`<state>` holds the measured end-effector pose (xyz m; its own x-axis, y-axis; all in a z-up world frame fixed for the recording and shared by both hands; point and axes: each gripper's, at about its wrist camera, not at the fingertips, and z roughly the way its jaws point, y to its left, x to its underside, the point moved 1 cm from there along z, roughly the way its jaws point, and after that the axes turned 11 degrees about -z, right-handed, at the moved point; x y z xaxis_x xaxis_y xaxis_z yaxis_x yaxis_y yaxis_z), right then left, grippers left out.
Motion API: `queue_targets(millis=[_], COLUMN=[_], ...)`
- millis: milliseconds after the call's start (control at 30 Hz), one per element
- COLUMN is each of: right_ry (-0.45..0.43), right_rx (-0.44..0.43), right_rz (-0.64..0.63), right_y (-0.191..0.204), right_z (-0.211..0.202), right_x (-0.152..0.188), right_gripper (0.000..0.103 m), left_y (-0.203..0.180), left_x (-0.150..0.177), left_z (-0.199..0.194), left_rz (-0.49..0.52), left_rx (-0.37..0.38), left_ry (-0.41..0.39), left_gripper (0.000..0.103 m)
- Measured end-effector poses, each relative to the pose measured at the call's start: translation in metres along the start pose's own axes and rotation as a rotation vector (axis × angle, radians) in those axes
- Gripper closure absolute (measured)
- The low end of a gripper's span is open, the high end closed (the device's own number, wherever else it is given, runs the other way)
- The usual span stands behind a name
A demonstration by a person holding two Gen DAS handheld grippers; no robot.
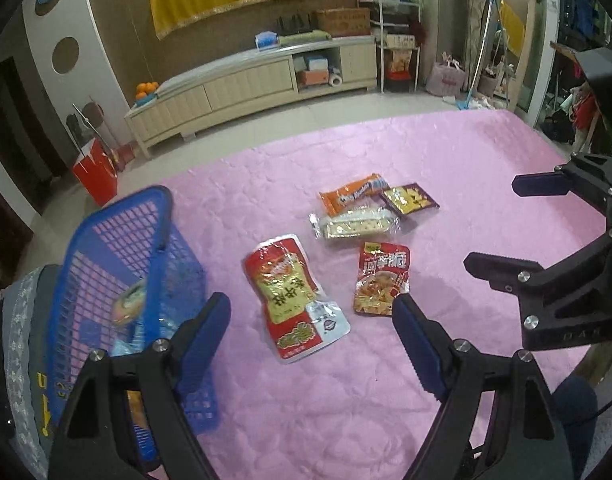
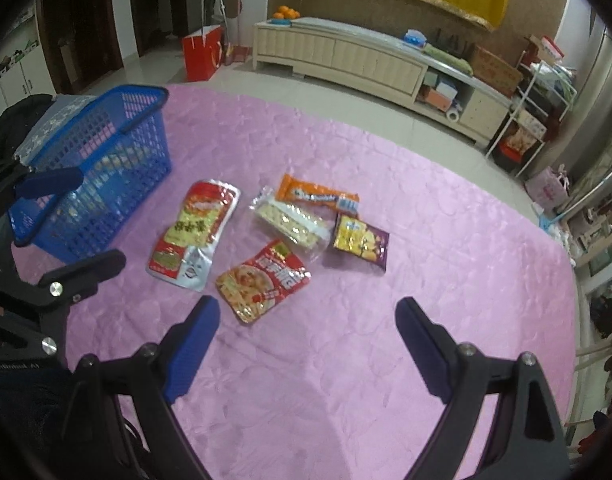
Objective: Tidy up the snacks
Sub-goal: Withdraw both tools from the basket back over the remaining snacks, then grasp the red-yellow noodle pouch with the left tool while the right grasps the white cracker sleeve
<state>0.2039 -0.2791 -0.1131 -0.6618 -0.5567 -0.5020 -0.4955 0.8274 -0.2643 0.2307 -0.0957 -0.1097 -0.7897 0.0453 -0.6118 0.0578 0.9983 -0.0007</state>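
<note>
Pink quilted cloth [image 1: 346,400] carries five snack packets at its middle: a red-and-yellow pouch [image 1: 294,296], a red packet [image 1: 380,278], a clear cracker pack [image 1: 356,225], an orange bar [image 1: 352,192] and a purple packet [image 1: 410,199]. At nine o'clock stands the blue basket [image 1: 118,256]. The left gripper [image 1: 312,312] and right gripper [image 2: 308,316] gape wide, empty.

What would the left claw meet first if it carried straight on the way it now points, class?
Probably the tall red and yellow packet, which lies flat on the pink cloth, between the open fingers of the left claw in its own view. Depth is hard to judge, so it might meet bare cloth just short of it.
</note>
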Motion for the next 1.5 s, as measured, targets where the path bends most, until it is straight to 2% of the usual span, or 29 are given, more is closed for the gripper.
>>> queue_targets(millis=[333,467,600,1033,1100,1133,1167,1200,1333,1500], right_ry=[0.082,0.106,0.126,0.153,0.154,0.153,0.153,0.154,0.149,0.127], right_rx=[-0.014,-0.017,-0.033,-0.054,-0.054,-0.056,-0.059,-0.063,-0.069,-0.1], right_rz=[0.046,0.056,0.081,0.098,0.096,0.097,0.1,0.105,0.11,0.094], right_y=[-0.01,-0.013,-0.016,-0.007,-0.005,-0.005,-0.007,-0.007,-0.015,-0.021], right_z=[0.053,0.072,0.089,0.113,0.114,0.115,0.116,0.116,0.114,0.106], right_x=[0.006,0.006,0.006,-0.004,-0.004,-0.004,-0.005,-0.003,0.0,0.001], right_gripper=[0.011,0.011,0.011,0.011,0.011,0.011,0.011,0.011,0.011,0.011], left_y=[-0.007,-0.004,0.005,0.037,0.04,0.04,0.041,0.043,0.037,0.027], left_x=[0.001,0.001,-0.003,-0.005,-0.005,-0.004,-0.004,-0.004,-0.004,-0.004], left_z=[0.064,0.086,0.109,0.159,0.164,0.167,0.168,0.168,0.162,0.152], left_rz=[-0.027,-0.011,-0.043,-0.132,-0.146,-0.156,-0.173,-0.194,-0.177,-0.13], left_rx=[-0.018,-0.044,-0.085,-0.089,-0.067,-0.049,-0.029,-0.015,-0.009,-0.021], left_ry=[0.081,0.106,0.142,0.25,0.259,0.273,0.274,0.277,0.272,0.268], left_gripper=[0.021,0.021,0.021,0.022,0.022,0.023,0.03,0.033,0.055,0.06])
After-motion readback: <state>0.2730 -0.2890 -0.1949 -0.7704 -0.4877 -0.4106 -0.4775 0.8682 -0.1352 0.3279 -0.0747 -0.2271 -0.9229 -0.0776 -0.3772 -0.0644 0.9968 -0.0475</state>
